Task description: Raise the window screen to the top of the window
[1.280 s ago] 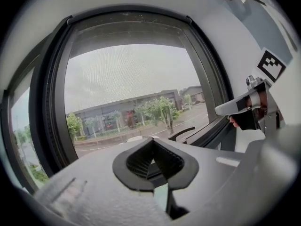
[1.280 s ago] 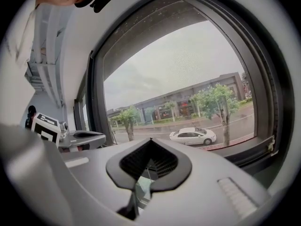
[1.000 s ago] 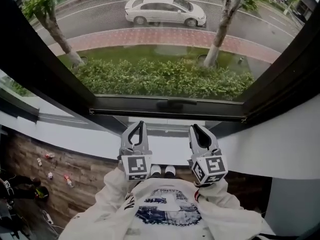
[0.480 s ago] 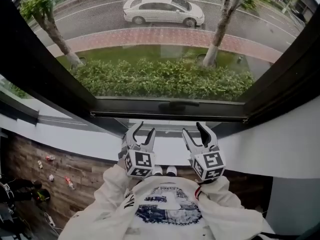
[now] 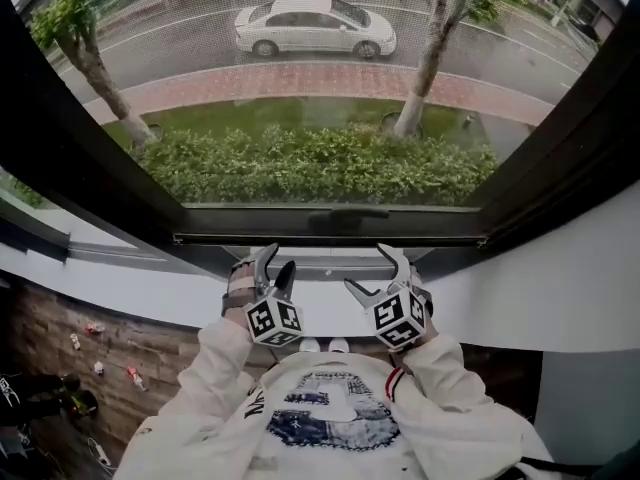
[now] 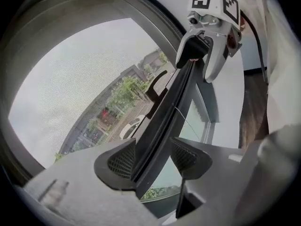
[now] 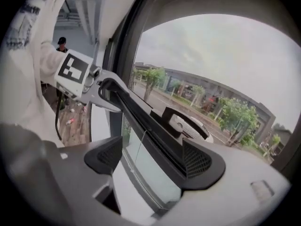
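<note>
The mesh window screen (image 5: 300,88) covers the opening, and its dark bottom bar (image 5: 330,230) with a centre handle (image 5: 345,215) lies low, just above the white sill (image 5: 320,298). My left gripper (image 5: 275,261) and right gripper (image 5: 368,268) sit side by side below the bar, both rolled inward. Both sets of jaws are opening. In the left gripper view the bar (image 6: 164,121) runs between the spread jaws of the left gripper (image 6: 154,157). In the right gripper view the bar (image 7: 155,131) likewise passes between the jaws of the right gripper (image 7: 153,157), near the handle (image 7: 186,121).
The black window frame (image 5: 90,188) slants up on both sides. Outside are a hedge (image 5: 320,163), two tree trunks and a white car (image 5: 315,23). Below the sill is a wood floor (image 5: 90,348) with small scattered items. A person (image 7: 61,44) stands far back in the room.
Both grippers have gone from shut to wide open, rolled inward and sunk towards the sill. The screen's bottom bar stays low.
</note>
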The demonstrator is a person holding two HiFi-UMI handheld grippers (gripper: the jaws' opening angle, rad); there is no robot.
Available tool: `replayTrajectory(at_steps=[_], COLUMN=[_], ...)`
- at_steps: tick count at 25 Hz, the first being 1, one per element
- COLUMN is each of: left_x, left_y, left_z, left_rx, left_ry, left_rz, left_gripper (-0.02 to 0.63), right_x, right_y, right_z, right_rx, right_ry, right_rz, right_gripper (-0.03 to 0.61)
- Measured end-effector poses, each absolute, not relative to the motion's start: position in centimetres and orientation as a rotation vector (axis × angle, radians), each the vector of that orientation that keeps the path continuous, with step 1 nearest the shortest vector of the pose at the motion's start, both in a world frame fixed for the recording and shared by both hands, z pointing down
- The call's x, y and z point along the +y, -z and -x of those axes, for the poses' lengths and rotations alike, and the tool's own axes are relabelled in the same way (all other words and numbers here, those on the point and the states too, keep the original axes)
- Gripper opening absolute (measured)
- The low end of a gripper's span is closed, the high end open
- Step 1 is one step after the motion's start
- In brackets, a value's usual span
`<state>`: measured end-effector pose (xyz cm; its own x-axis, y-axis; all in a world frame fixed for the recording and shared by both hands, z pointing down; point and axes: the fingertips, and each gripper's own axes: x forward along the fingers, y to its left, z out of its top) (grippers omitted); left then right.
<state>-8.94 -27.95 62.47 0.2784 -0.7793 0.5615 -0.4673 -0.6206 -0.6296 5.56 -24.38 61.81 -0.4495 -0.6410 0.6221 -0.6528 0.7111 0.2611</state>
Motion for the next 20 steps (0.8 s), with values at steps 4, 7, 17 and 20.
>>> replayTrajectory(at_steps=[4, 7, 17, 20], left_x=[-28.5, -28.7, -29.5, -30.0], left_y=[-63.3, -64.5, -67.4, -68.0], left_z=[9.2, 9.4, 10.4, 10.7], left_rx=[1.086, 1.002, 0.871, 0.876], left_ry=[1.312, 1.379, 1.477, 1.485], left_rz=[2.177, 2.100, 1.957, 1.934], left_gripper=[0.236, 0.236, 0.235, 0.235], right_x=[-24.4, -24.7, -25.2, -25.5], right_y=[-64.6, -66.2, -69.5, -69.9], right_z=[-5.7, -6.0, -7.0, -7.2], right_rx=[-2.088, -2.008, -1.857, -1.837], right_ry=[0.080, 0.165, 0.295, 0.321], right_rz=[-0.850, -0.795, -0.686, -0.691], right_gripper=[0.425, 0.430, 0.430, 0.428])
